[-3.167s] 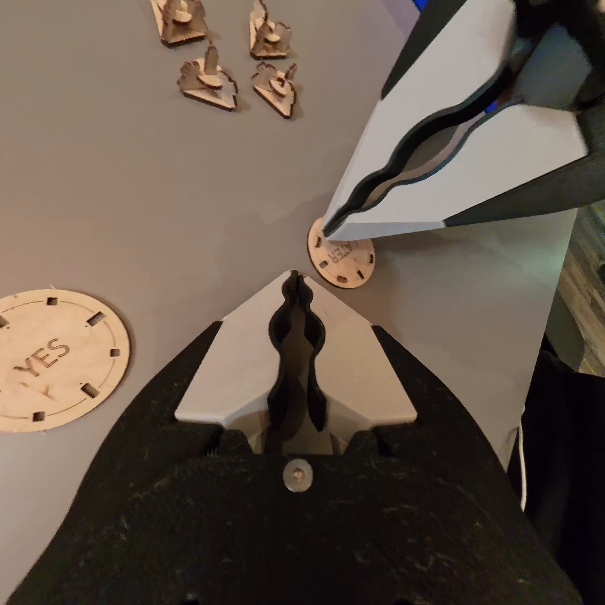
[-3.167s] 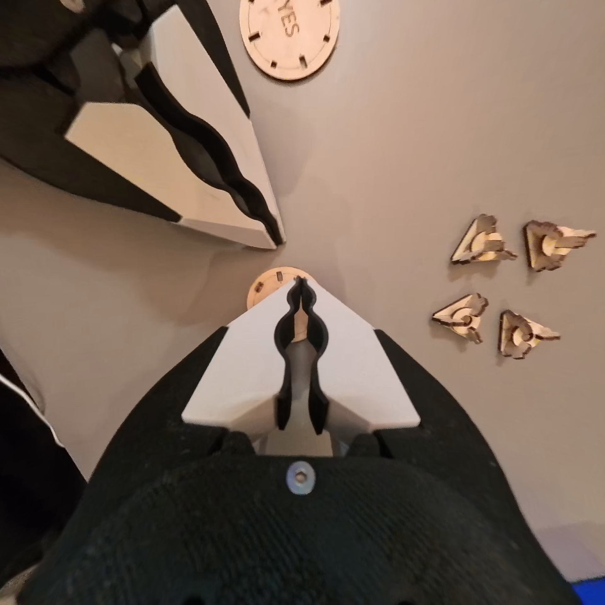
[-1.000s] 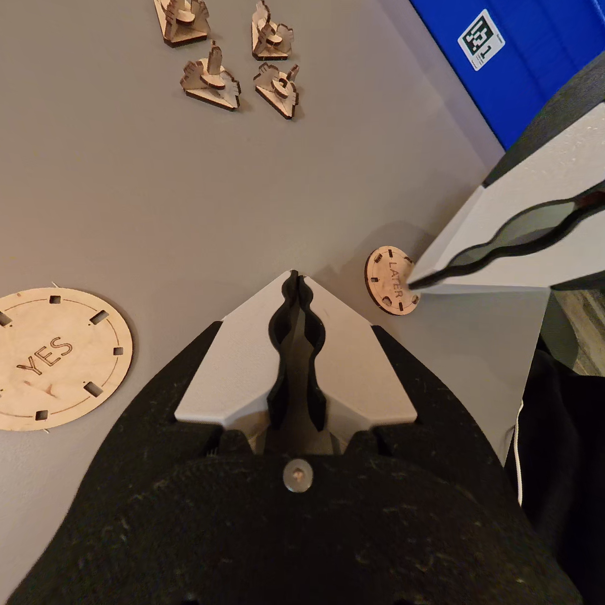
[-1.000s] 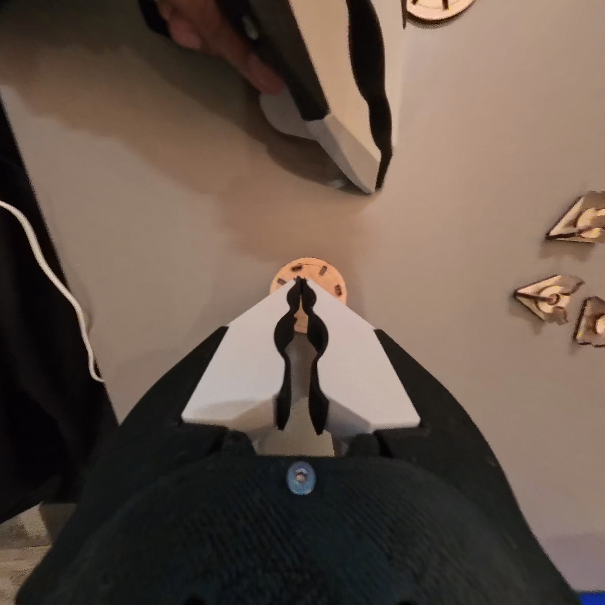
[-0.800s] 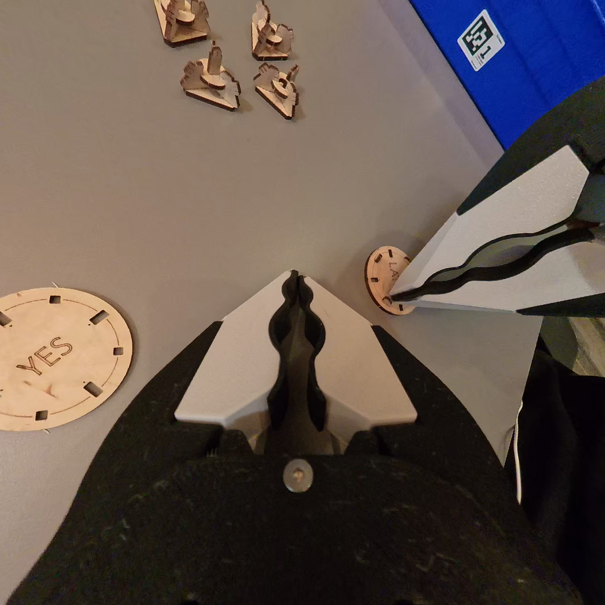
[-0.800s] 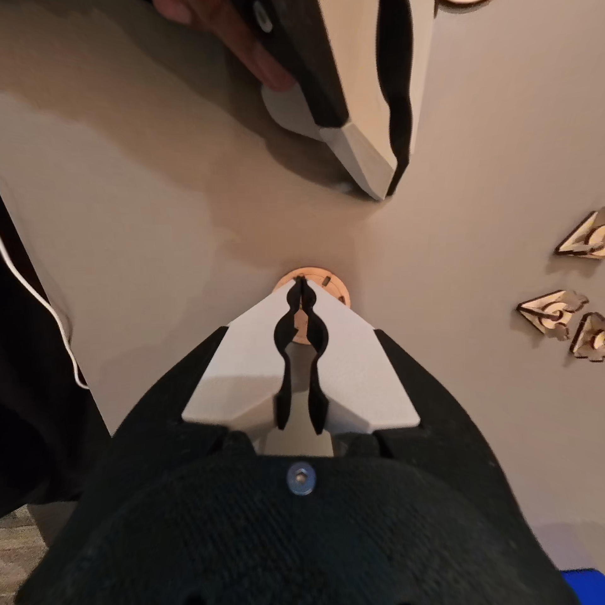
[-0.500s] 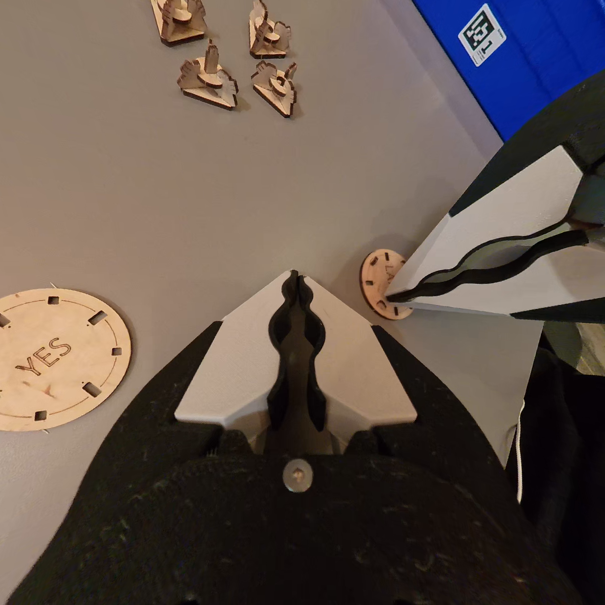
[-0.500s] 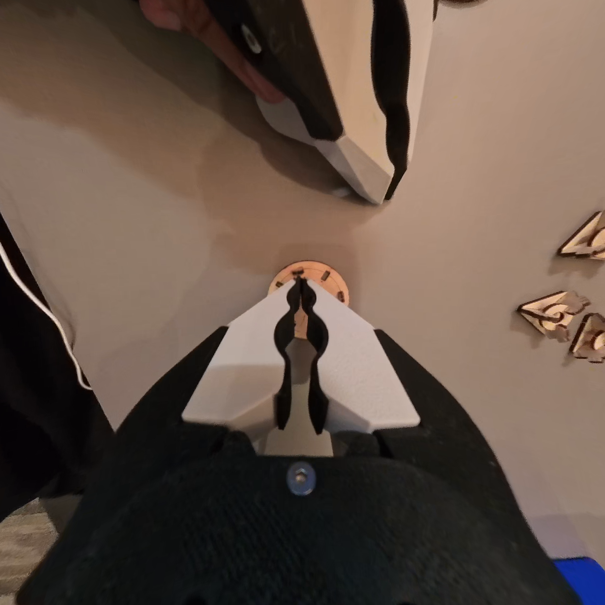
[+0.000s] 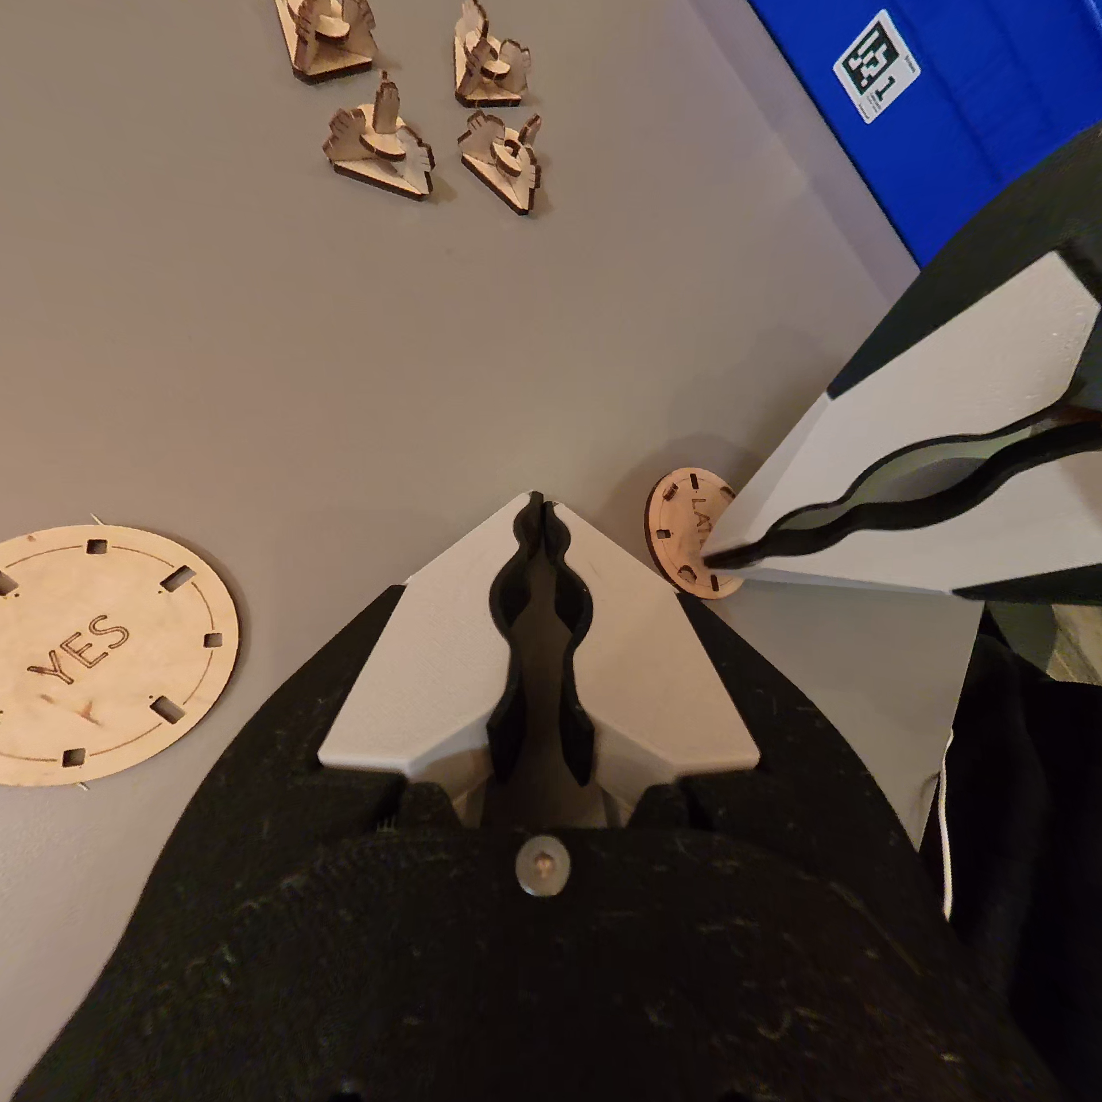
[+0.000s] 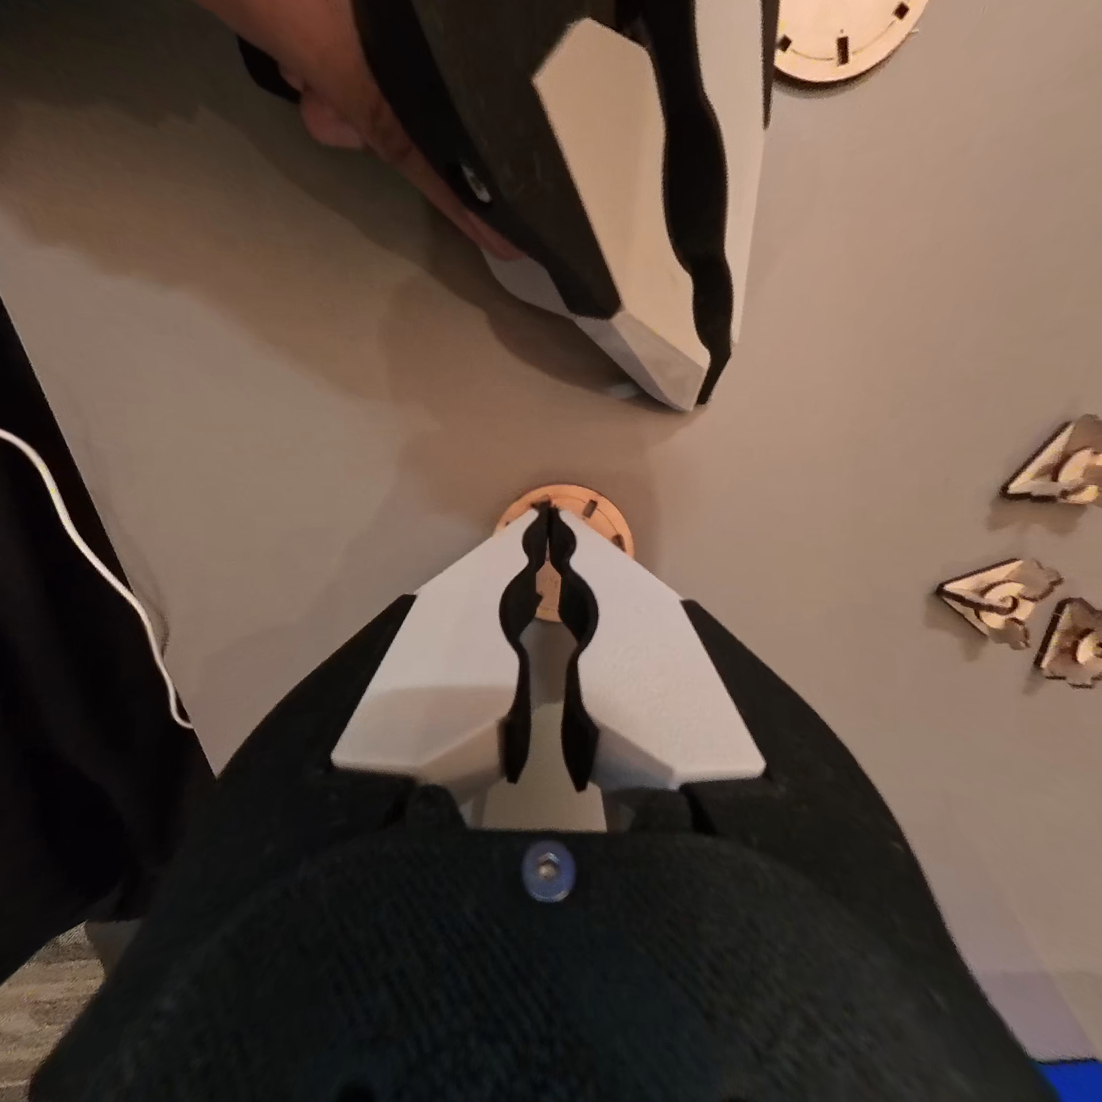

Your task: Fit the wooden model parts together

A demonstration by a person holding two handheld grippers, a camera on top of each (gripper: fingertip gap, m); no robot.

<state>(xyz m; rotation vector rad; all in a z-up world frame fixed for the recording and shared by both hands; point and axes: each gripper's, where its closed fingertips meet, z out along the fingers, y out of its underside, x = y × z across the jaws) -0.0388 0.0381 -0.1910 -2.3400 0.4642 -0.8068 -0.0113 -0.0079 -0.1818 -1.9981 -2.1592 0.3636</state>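
Discs number two: a small disc [image 9: 686, 531] of pale wood with slots round its rim and engraved letters, and a large disc [image 9: 107, 650] of the same make. Four wooden pieces [image 9: 381, 143], triangular with upright parts slotted in, stand in a cluster at the far side. All lie on the grey counter [image 9: 298, 358]. The small disc lies flat near the counter's edge, well apart from the large disc. The right tongs [image 10: 545, 507] are closed with nothing between them, and their tip is over the small disc, at or just above its face. The left tongs [image 9: 539, 498], tilted down, are also closed and bare, just beside that disc. A hand [image 10: 358, 125] grips the left tool. A blue box [image 9: 984, 119] with a sticker stands beyond the counter.
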